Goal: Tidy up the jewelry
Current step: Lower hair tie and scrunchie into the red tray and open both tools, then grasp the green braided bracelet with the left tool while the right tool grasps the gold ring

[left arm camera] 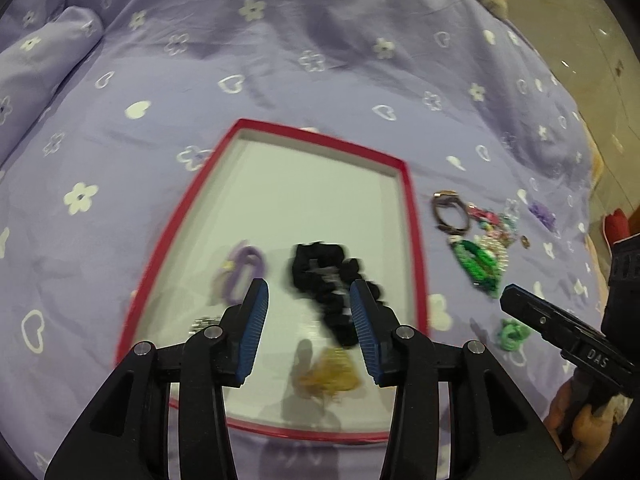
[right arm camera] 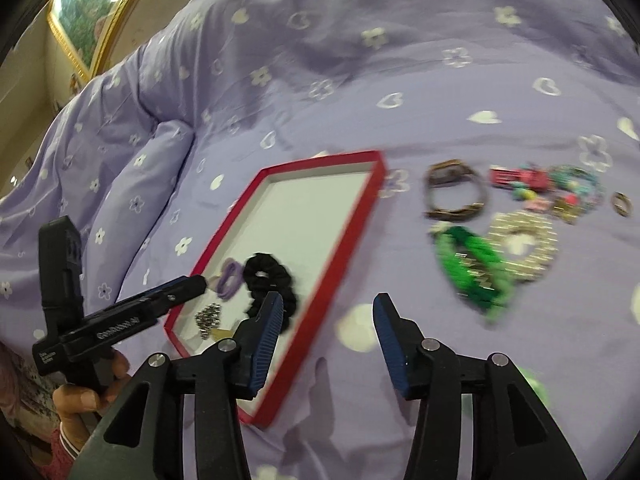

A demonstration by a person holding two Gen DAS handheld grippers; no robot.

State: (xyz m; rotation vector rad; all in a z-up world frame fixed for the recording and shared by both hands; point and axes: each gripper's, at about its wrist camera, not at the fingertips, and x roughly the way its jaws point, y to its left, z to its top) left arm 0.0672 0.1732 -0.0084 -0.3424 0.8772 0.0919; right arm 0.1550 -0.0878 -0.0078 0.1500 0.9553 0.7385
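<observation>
A red-rimmed tray (left arm camera: 408,200) with a white floor lies on the purple bedspread. In it are a black scrunchie (left arm camera: 328,276), a purple hair tie (left arm camera: 244,268), a gold piece (left arm camera: 332,376) and a small silver piece (right arm camera: 208,320). My left gripper (left arm camera: 308,300) is open and empty above the tray's near end. My right gripper (right arm camera: 326,312) is open and empty over the bedspread just right of the tray (right arm camera: 352,248). Right of the tray lie a brown bracelet (right arm camera: 456,192), a green bracelet (right arm camera: 472,268), a pearl bracelet (right arm camera: 524,244) and colourful pieces (right arm camera: 552,188).
The bedspread (left arm camera: 280,60) is wrinkled, with a raised fold at the left (left arm camera: 48,60). A small green item (left arm camera: 514,334) lies near the right gripper. A small ring (right arm camera: 622,204) lies at the far right. A framed picture (right arm camera: 92,12) hangs behind.
</observation>
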